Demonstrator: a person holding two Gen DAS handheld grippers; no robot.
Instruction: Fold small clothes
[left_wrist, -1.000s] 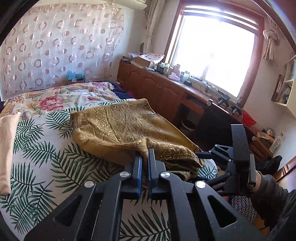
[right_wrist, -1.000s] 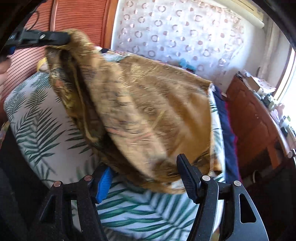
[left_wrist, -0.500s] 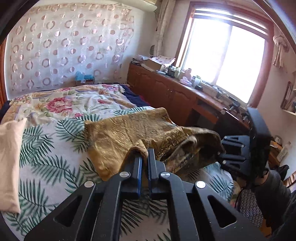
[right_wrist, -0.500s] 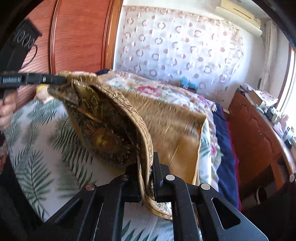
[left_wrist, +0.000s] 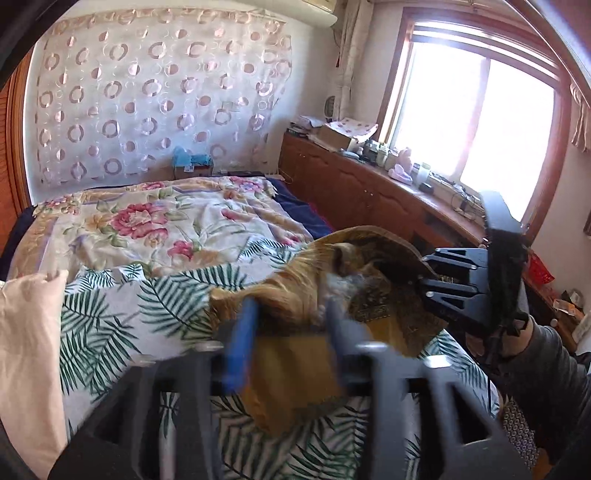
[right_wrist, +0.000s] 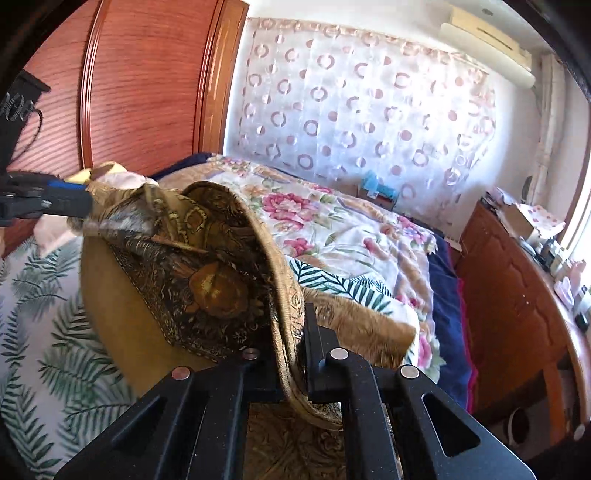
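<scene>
Meanwhile, your left gripper (left_wrist: 291, 317), clamped tight on the gold patterned cloth (right_wrist: 207, 280) a second earlier, was opening, its fingers blurred and parted with the cloth's edge between them, the pads no longer pressing; your right gripper (right_wrist: 295, 343), gaping a second before, had closed thin on the cloth's hem and kept hold; the cloth, formerly spread flat on the bed, hung lifted and bunched between the two grippers above the palm-leaf sheet (left_wrist: 122, 325); a floral quilt (left_wrist: 166, 225) lay crumpled beyond it, with a navy blanket (right_wrist: 443, 295) along its window side; a pale pillow (left_wrist: 26, 350) sat at the sheet's left edge in the left wrist view; a wooden cabinet (left_wrist: 369, 192) crowded with small items ran under the window (left_wrist: 480, 122), close beside the bed on the right; a wooden wardrobe (right_wrist: 129, 74) stood on the other side; open sheet lay on the left of the cloth, toward the pillow.
</scene>
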